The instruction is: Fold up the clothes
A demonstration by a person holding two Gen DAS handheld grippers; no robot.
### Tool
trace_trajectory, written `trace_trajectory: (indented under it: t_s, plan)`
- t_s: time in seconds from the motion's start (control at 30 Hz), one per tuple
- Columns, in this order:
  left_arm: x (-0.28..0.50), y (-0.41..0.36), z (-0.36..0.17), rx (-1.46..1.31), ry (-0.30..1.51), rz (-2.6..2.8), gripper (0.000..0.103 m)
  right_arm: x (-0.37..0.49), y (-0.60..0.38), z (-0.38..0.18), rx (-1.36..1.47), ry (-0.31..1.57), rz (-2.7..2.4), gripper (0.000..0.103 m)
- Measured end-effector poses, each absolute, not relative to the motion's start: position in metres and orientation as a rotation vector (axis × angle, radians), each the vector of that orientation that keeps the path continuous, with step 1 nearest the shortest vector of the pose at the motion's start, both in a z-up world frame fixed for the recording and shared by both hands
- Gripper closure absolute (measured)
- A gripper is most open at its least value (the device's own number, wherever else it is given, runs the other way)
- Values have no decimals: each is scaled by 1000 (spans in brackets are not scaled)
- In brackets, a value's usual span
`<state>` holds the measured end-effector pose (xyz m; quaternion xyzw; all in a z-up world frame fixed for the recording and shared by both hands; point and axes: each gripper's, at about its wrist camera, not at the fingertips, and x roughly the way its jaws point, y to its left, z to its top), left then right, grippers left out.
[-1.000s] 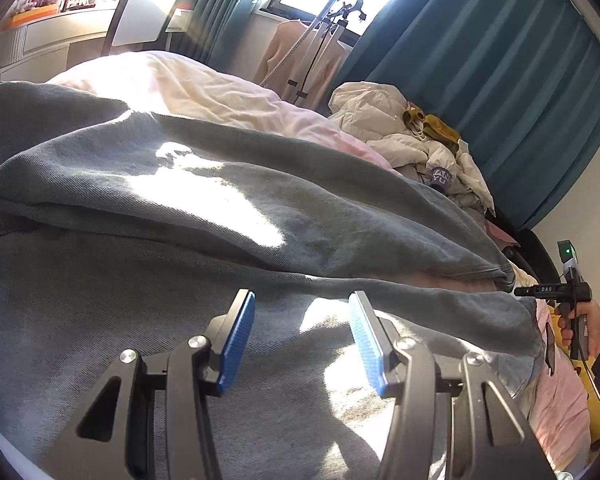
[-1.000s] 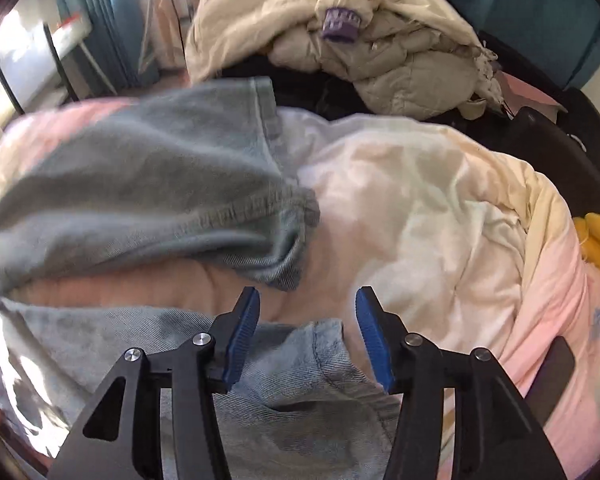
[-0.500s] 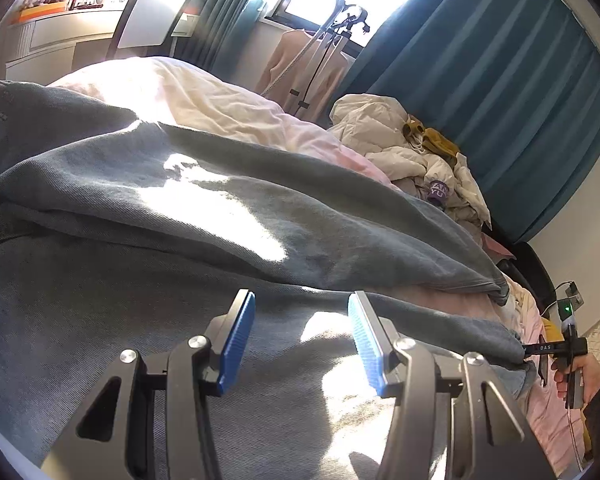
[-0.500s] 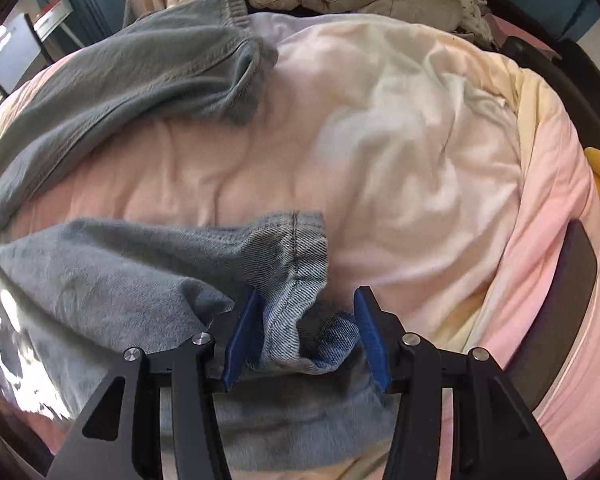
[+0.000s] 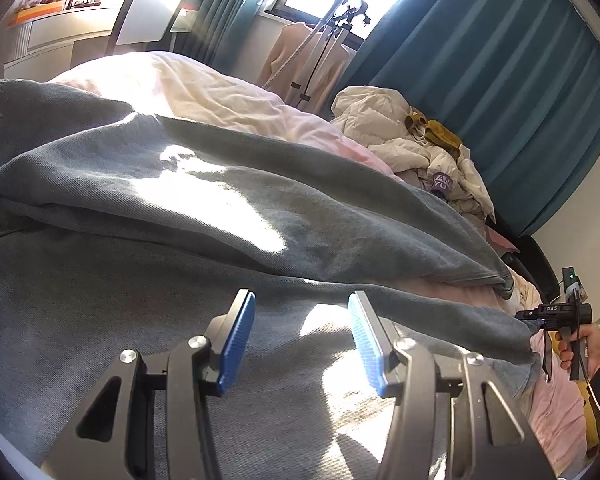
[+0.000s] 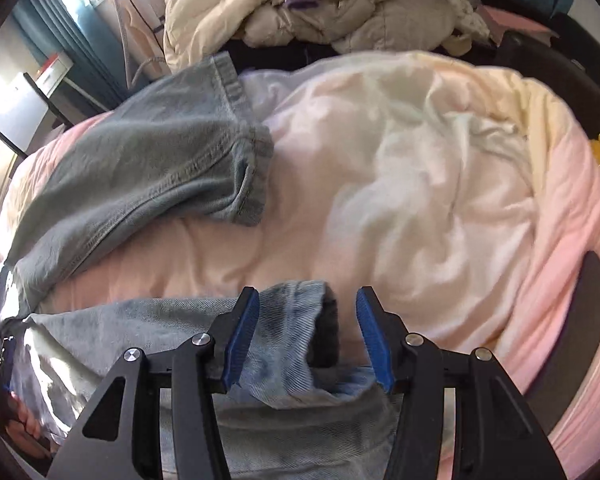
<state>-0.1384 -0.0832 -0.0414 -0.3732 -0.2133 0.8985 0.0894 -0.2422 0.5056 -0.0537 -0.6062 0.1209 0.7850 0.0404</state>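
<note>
The right hand-held gripper [image 6: 306,334] has shifted — jaws apart, jeans [image 6: 288,344] hem between them, unclamped.

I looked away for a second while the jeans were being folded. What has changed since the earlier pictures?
The right gripper has come over the near jeans leg's hem, which now lies between its open blue pads; a second ago only the hem's edge lay below them. No grip yet. The left gripper hangs open over the jeans as before, and the far leg lies unmoved on the pink duvet.

Faded blue jeans [image 6: 148,168] lie spread across the pink quilt, legs apart, near hem rumpled.
</note>
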Motion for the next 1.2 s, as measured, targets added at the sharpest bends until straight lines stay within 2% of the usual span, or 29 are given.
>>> trace_trajectory:
  t_s: [0.03,0.1,0.13,0.2,0.37,0.43,0.53,0.67,0.73,0.77,0.87,0.9,0.97,1.07,1.2]
  plan:
    - [-138,-84,-42,-1109,-641,2671,53,-243,499,-58,-1888,370,2401,58]
    - [-139,-86,-42,-1104,-655,2666,53,-242,481,-61,-1887,255,2410,71]
    - [-139,-86,-42,-1104,-661,2664,53,-242,472,-63,-1882,192,2413,74]
    - [-140,-87,-43,-1108,-669,2661,53,-242,466,-52,-1769,173,2449,98]
    - [-136,-91,-39,-1084,-670,2707,53,-242,476,-12,-1433,296,2518,101]
    - [-138,-92,-40,-1084,-677,2714,53,-247,485,-9,-1401,394,2509,101]
    - [-139,-92,-41,-1099,-683,2706,53,-251,487,-13,-1420,407,2507,100]
    - [-137,-90,-39,-1087,-677,2705,53,-245,483,-11,-1398,409,2487,97]
    - [-137,-90,-39,-1085,-673,2703,53,-244,479,-10,-1382,448,2469,92]
    - [-137,-89,-39,-1087,-671,2700,53,-244,478,-10,-1375,469,2460,85]
    - [-138,-89,-39,-1092,-670,2696,53,-254,479,-13,-1442,585,2438,48]
    - [-138,-89,-40,-1093,-673,2695,53,-258,479,-15,-1475,594,2427,43]
    - [-139,-89,-40,-1096,-676,2690,53,-262,480,-18,-1517,600,2419,43]
    - [-142,-86,-43,-1109,-666,2678,53,-262,498,-35,-1546,724,2284,38]
    - [-143,-83,-46,-1133,-673,2652,53,-243,531,-35,-1338,886,2217,38]
